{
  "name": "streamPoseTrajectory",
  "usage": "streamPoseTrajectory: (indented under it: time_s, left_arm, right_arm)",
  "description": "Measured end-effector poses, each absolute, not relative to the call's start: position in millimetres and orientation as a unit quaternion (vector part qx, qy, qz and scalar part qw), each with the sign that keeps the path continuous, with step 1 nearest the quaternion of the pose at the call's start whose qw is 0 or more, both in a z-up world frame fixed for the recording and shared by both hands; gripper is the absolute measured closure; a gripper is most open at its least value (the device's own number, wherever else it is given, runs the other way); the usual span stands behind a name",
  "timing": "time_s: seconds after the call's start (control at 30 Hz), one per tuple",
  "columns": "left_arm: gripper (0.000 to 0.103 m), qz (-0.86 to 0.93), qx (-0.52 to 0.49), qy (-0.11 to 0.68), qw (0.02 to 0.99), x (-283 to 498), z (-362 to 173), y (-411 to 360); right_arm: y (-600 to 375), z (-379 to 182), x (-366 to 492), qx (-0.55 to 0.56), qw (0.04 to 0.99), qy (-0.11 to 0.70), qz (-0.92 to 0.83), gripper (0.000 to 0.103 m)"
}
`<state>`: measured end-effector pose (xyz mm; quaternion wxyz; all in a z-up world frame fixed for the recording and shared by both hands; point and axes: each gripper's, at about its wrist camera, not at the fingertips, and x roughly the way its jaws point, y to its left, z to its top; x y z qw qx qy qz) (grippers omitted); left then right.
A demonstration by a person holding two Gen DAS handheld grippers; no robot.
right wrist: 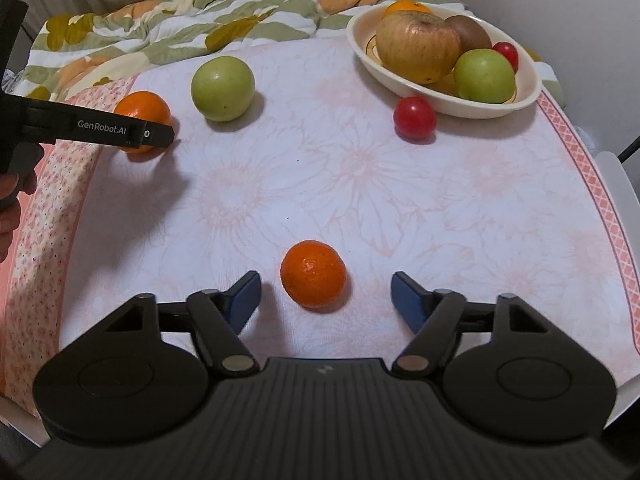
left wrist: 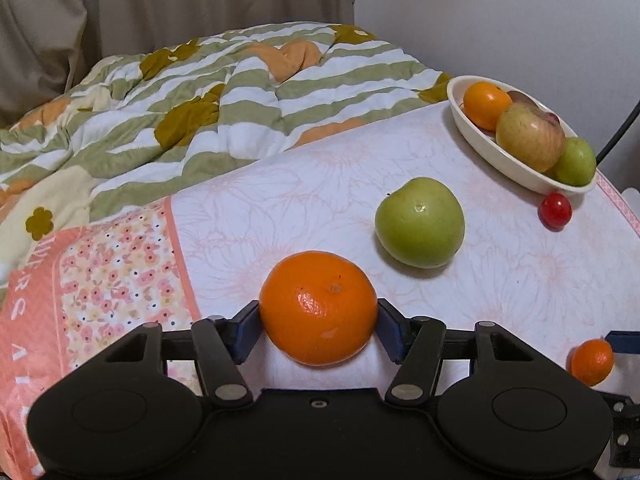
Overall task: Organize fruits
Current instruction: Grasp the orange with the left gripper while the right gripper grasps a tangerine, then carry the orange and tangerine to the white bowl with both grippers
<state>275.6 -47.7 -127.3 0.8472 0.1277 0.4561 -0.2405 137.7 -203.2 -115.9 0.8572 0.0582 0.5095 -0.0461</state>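
Observation:
My left gripper (left wrist: 319, 320) is shut on a large orange (left wrist: 318, 307) that rests on the table; the same gripper (right wrist: 158, 136) and orange (right wrist: 140, 114) show at the left of the right wrist view. My right gripper (right wrist: 324, 294) is open, its blue fingers on either side of a small orange (right wrist: 313, 279), apart from it; this orange also shows in the left wrist view (left wrist: 591, 361). A green apple (left wrist: 420, 222) (right wrist: 223, 88) and a red cherry tomato (left wrist: 555, 210) (right wrist: 414, 119) lie loose on the table. A cream oval bowl (left wrist: 476, 136) (right wrist: 528, 92) holds several fruits.
The table wears a pale floral cloth (right wrist: 320, 184) with a pink patterned border (left wrist: 100, 280). A green-striped quilt (left wrist: 200, 100) lies bunched behind the table's far edge. A hand (right wrist: 10, 204) holds the left gripper's handle at the left.

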Motion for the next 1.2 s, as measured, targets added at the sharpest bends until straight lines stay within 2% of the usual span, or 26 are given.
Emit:
streamPoseTrajectory:
  time_s: [0.23, 0.27, 0.33, 0.37, 0.73, 1.2]
  left_arm:
    - [0.039, -0.239, 0.126, 0.457, 0.847, 269.3, -127.3, -42.1]
    - [0.039, -0.238, 0.125, 0.457, 0.848, 267.8, -127.0, -40.7]
    - [0.04, -0.235, 0.123, 0.457, 0.849, 264.4, -126.5, -38.2]
    - [0.04, -0.234, 0.121, 0.458, 0.849, 262.7, -125.9, -36.7]
    - [0.04, -0.233, 0.101, 0.442, 0.86, 232.0, -100.9, -24.3]
    - [0.04, -0.244, 0.062, 0.395, 0.884, 185.5, -47.6, -41.4]
  right_arm:
    - [-200.6, -117.7, 142.3, 0.049, 0.859, 0.509, -0.034, 0.032]
    - [-201.1, -117.2, 142.6, 0.05, 0.859, 0.508, -0.034, 0.036]
    - [-200.7, -116.2, 143.1, 0.049, 0.86, 0.506, -0.033, 0.051]
    - [-200.7, -115.5, 143.3, 0.049, 0.861, 0.506, -0.032, 0.053]
    - [-201.8, -101.9, 137.0, 0.062, 0.868, 0.492, -0.031, 0.053]
    - [-228.5, -51.6, 106.3, 0.071, 0.89, 0.448, -0.036, 0.053]
